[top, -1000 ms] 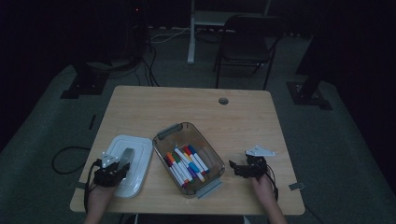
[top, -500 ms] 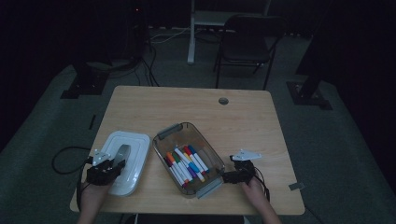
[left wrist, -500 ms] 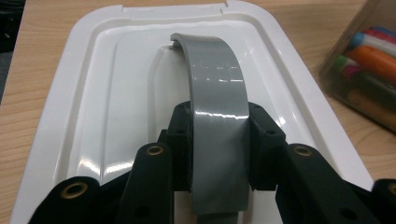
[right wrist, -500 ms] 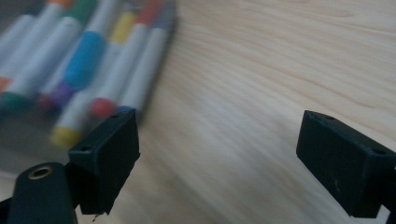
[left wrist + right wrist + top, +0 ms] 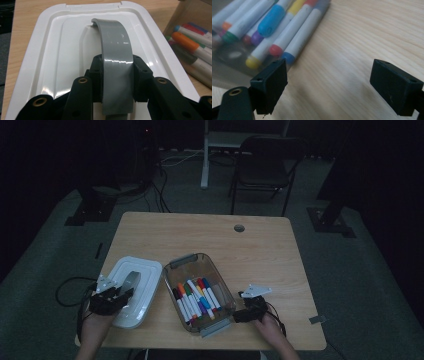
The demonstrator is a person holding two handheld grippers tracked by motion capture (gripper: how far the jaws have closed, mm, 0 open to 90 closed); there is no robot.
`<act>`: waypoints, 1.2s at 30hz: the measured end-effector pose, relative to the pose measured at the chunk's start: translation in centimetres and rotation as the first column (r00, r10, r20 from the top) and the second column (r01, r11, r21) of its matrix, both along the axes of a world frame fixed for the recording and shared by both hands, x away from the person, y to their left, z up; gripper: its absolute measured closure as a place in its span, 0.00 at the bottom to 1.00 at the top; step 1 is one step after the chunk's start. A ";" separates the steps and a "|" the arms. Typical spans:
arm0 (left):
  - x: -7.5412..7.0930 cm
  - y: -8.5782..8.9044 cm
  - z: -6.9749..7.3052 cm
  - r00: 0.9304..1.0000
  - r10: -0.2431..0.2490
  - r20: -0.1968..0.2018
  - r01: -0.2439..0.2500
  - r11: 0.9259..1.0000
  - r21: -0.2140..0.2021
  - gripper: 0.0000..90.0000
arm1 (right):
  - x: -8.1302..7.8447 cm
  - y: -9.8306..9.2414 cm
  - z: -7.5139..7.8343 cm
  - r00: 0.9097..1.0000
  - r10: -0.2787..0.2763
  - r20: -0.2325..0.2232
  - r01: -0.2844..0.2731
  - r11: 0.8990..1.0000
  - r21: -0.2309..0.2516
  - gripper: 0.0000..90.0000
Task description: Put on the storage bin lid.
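Observation:
A white lid (image 5: 135, 290) with a curved grey handle (image 5: 116, 50) lies at the table's front left. My left gripper (image 5: 117, 75) is shut on that handle, one pad pressing each side of it; it comes at the lid from its near end (image 5: 120, 296). A clear box (image 5: 186, 259) with grey latches stands beside the lid and holds several coloured markers (image 5: 197, 297). My right gripper (image 5: 329, 82) is open with bare wood between its jaws. Its left jaw sits just off the box's wall (image 5: 234, 62), by the box's near right corner (image 5: 241, 314).
The wooden table (image 5: 260, 250) has a round cable hole (image 5: 239, 228) near its far edge. A folding chair (image 5: 262, 167) and a white desk leg (image 5: 205, 155) stand behind it. Cables run across the floor at left (image 5: 67, 287).
The left gripper has risen a little, still on the lid's handle. The right gripper has slid left across the table toward the box's near right corner.

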State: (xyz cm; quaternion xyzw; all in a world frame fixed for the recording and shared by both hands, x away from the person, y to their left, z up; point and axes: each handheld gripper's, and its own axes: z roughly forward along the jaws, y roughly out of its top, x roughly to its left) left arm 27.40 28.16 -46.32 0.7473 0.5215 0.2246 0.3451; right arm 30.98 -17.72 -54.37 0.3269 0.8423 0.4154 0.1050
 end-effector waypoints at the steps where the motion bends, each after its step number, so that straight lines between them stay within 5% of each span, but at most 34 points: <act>1: 0.1 -0.1 0.0 1.000 -0.005 0.001 0.005 1.000 0.002 0.76 | -0.1 0.2 0.0 1.000 0.008 0.001 -0.008 1.000 -0.006 0.15; 11: -0.8 0.9 1.8 0.999 0.016 0.038 -0.015 0.999 -0.029 0.76 | -1.0 2.3 0.1 0.996 0.082 0.019 -0.082 0.996 -0.032 0.15; 18: -2.2 1.7 5.0 0.995 0.012 0.102 -0.007 0.999 -0.045 0.76 | -1.7 4.0 0.2 0.991 0.130 0.039 -0.129 0.991 -0.045 0.14; 26: -3.0 0.2 7.4 0.988 -0.057 0.147 0.062 0.998 -0.028 0.76 | -1.8 6.0 0.1 0.985 0.166 0.053 -0.163 0.985 -0.056 0.14; 36: -2.6 -2.8 8.2 0.977 -0.158 0.143 0.161 0.987 -0.013 0.76 | -1.5 8.9 0.3 0.974 0.216 0.065 -0.211 0.975 -0.075 0.14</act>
